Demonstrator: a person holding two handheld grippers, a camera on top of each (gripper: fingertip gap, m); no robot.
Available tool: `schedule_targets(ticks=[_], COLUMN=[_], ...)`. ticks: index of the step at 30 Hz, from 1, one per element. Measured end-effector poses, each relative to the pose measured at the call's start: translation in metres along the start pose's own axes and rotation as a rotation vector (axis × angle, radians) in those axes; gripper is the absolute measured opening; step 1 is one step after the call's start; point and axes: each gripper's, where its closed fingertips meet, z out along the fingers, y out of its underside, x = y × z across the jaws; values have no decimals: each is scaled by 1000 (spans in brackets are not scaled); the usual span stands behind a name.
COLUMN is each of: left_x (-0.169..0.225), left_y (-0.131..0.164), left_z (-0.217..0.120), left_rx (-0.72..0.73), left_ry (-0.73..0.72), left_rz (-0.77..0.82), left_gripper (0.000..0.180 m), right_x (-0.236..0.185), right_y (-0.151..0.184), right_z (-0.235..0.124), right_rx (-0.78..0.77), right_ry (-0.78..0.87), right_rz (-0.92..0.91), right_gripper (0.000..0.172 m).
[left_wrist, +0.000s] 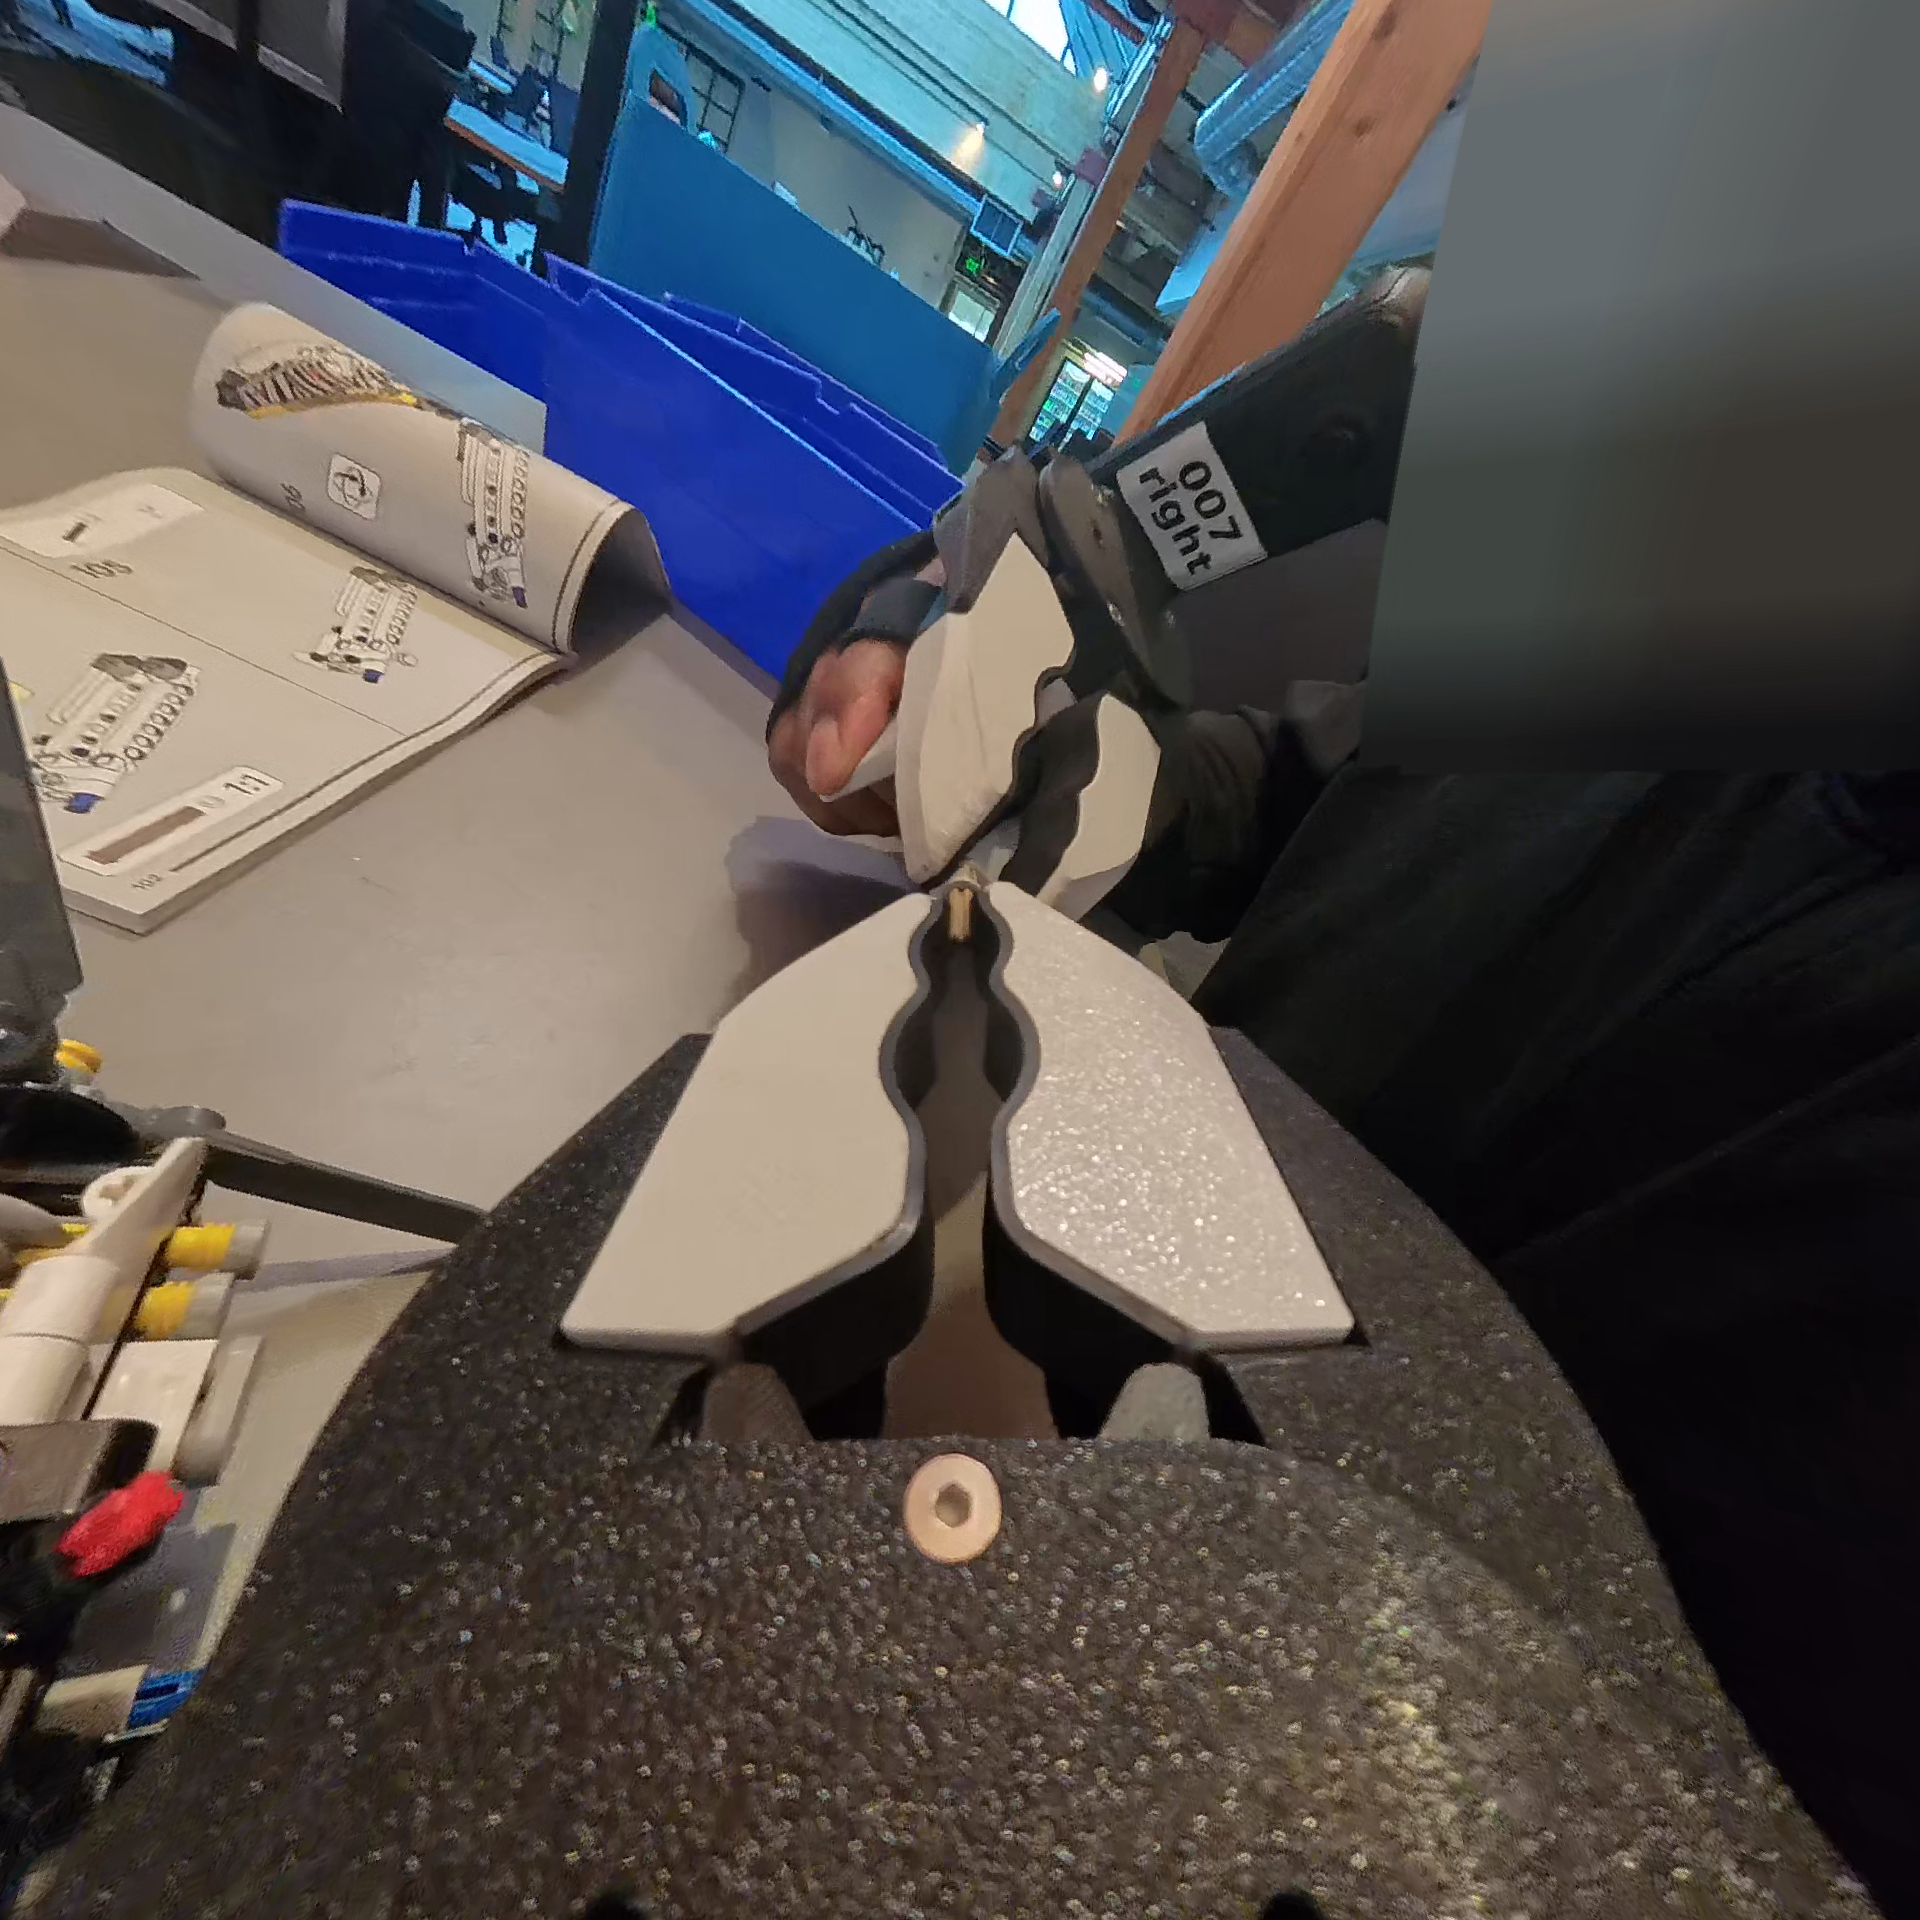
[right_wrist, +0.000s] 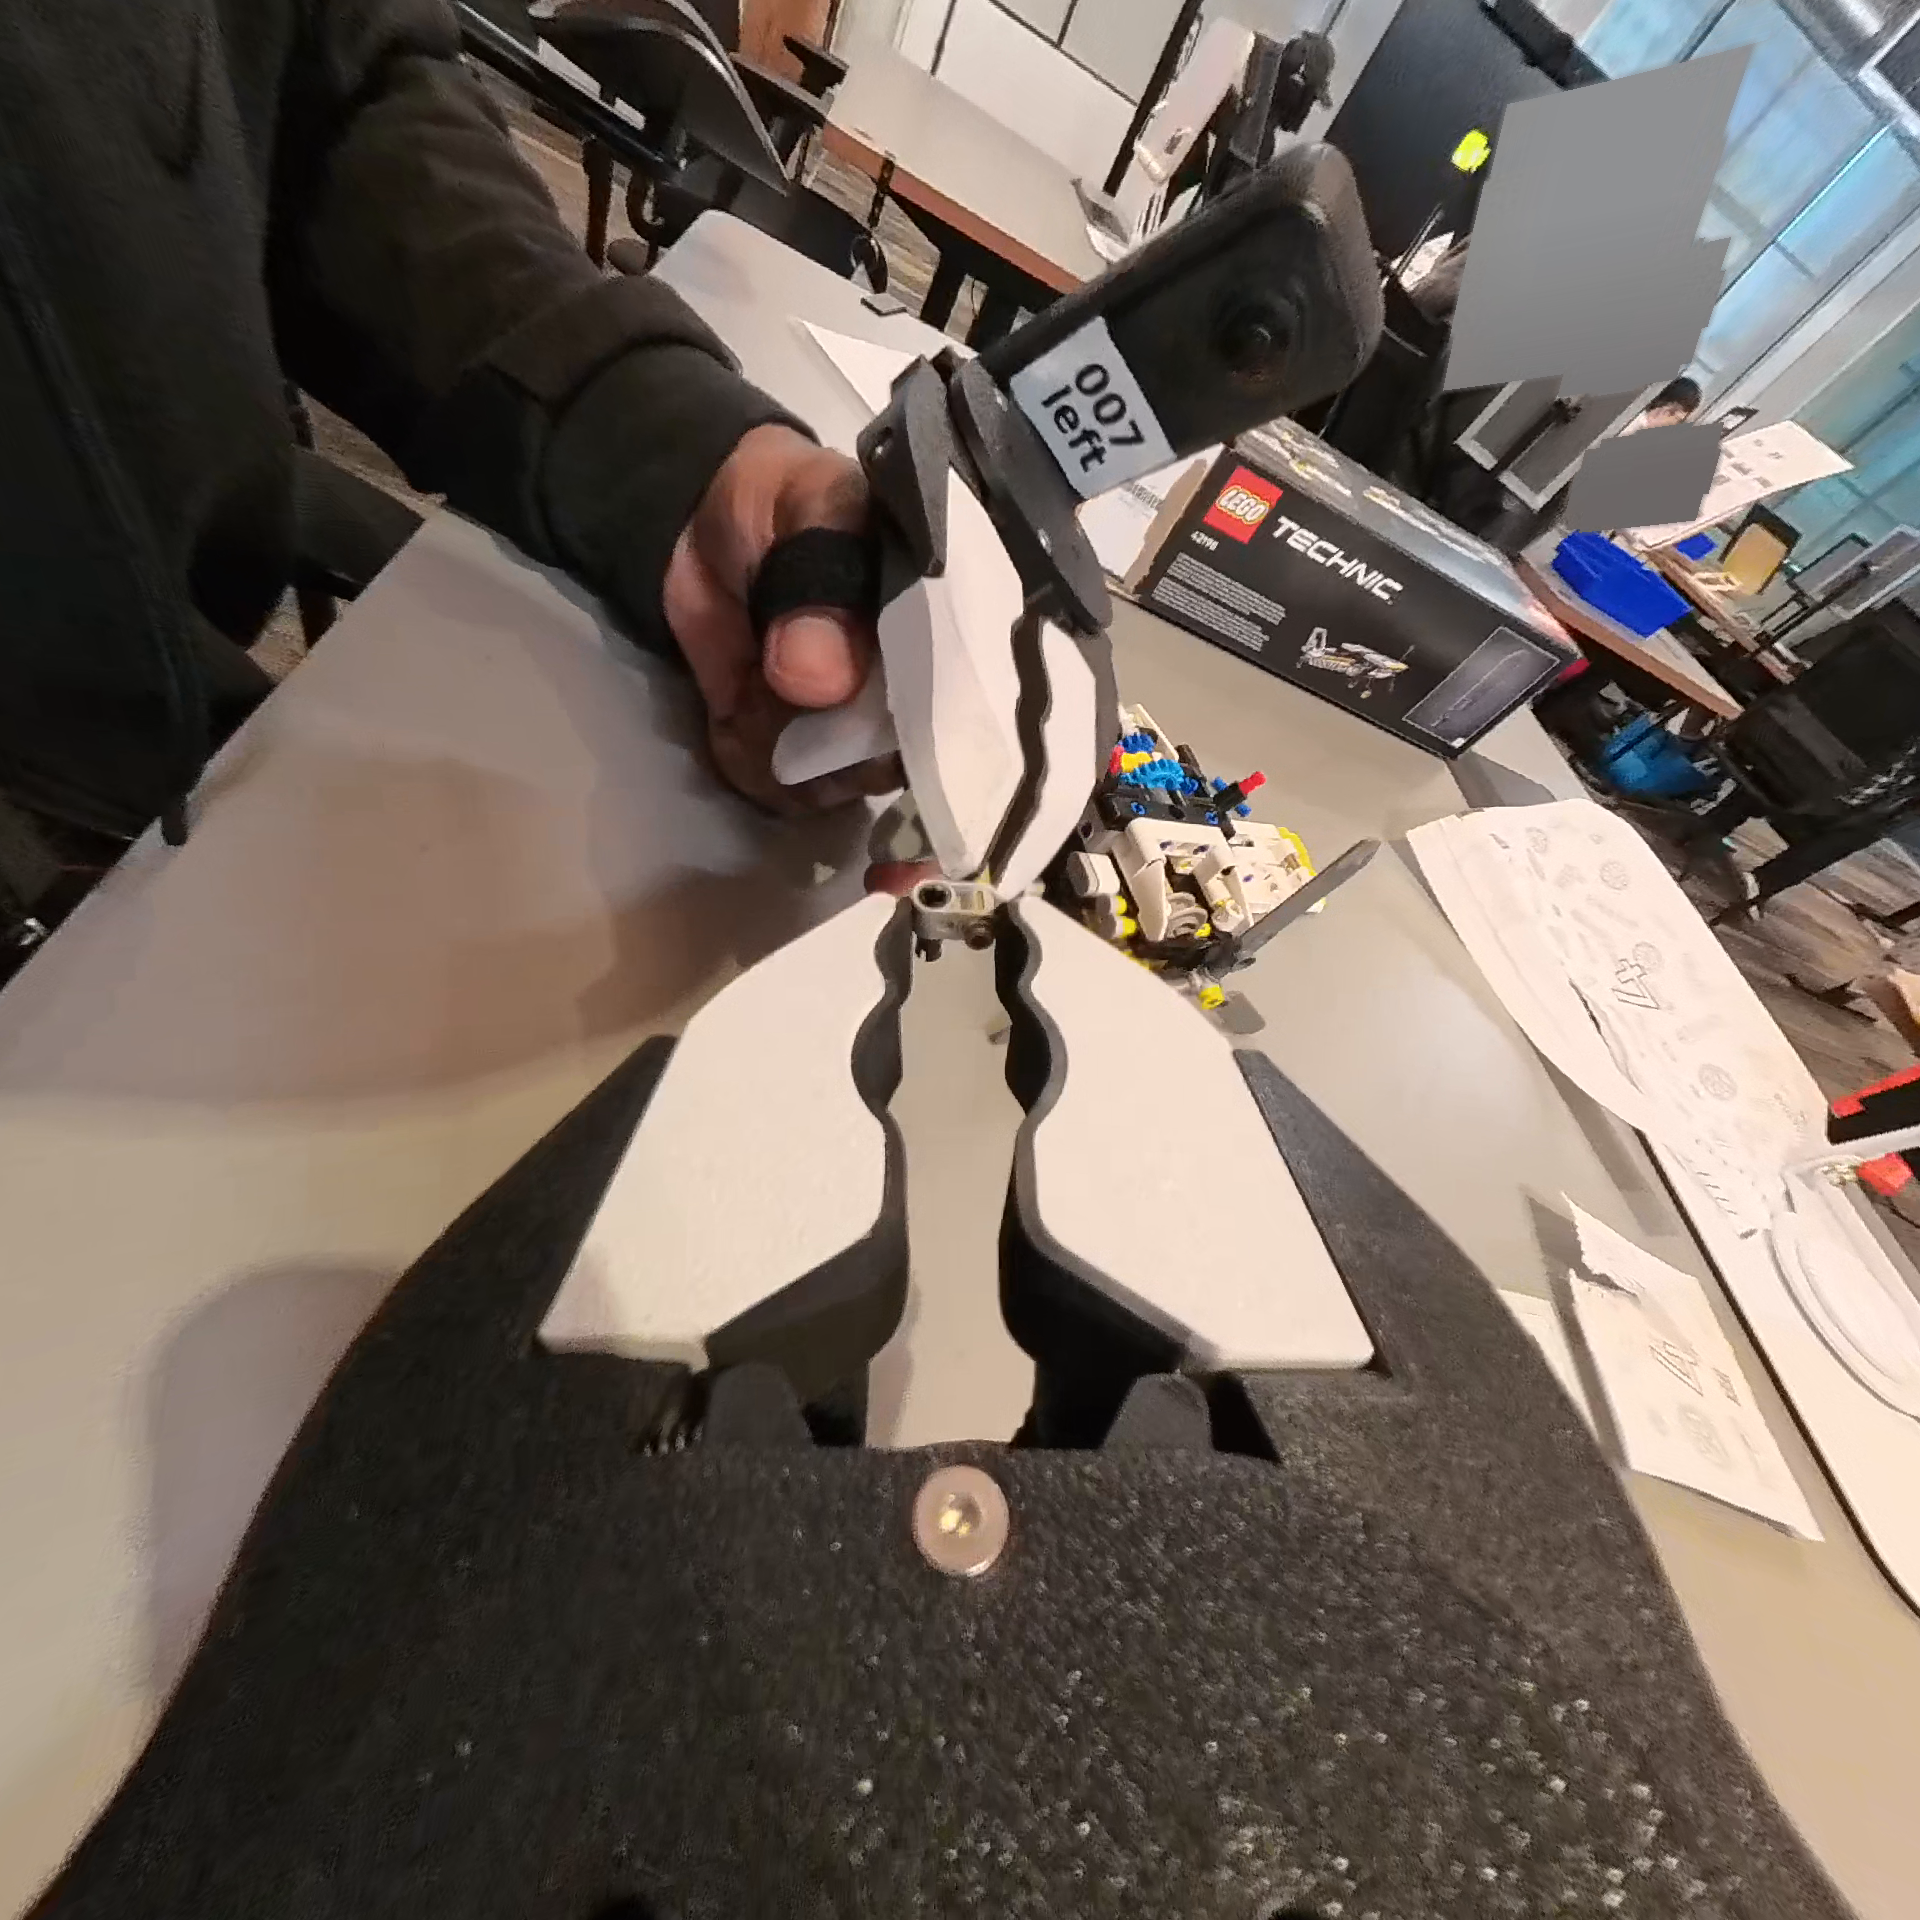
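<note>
My left gripper (left_wrist: 961, 902) is shut on a small tan pin (left_wrist: 962, 921) that stands upright between its fingertips. My right gripper (right_wrist: 956, 916) is shut on a small light grey connector piece (right_wrist: 951, 906) with round holes, held crosswise at its tips. The two grippers meet tip to tip above the grey table (right_wrist: 416, 852). In the left wrist view the right gripper (left_wrist: 987, 847) comes down from above with the grey piece (left_wrist: 1000, 837) right against the pin's end. In the right wrist view the left gripper (right_wrist: 987, 868) reaches down onto the connector.
A part-built white, black and yellow brick model (right_wrist: 1184, 862) stands just behind the grippers and shows in the left wrist view (left_wrist: 114, 1299). An open instruction booklet (left_wrist: 260, 644), blue bins (left_wrist: 727, 395), a black set box (right_wrist: 1340, 592) and paper sheets (right_wrist: 1621, 966) lie around. Only a small space, under 4 cm, lies between the two pairs of fingers.
</note>
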Motion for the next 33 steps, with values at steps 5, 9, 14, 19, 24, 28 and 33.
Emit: schedule_targets(ticks=[5,9,14,19,24,28,33], left_x=[-1,-1,-2,0,-2,-5,2], left_y=[4,7,8,6,0,-4,3], left_z=[2,2,3,2,-4,-11,-5], left_rx=[-29,-51,-63,-56,-16,13,-41], left_ry=[1,8,4,42,55,63,105], left_rz=[-21,-43,-61,-87,-155,-205,-229], left_gripper=[6,6,6,6,14,14,13], right_x=[-2,-5,-5,-4,1,2,0], right_y=[3,4,5,4,3,3,5], right_z=[0,1,2,3,0,-2,0], right_rx=[-6,-18,-27,-16,-24,-22,-46], right_ry=[-26,-42,-53,-29,23,32,37], right_rz=[5,-12,-20,-22,-64,-79,-125], right_gripper=[14,14,14,14,14,14,15])
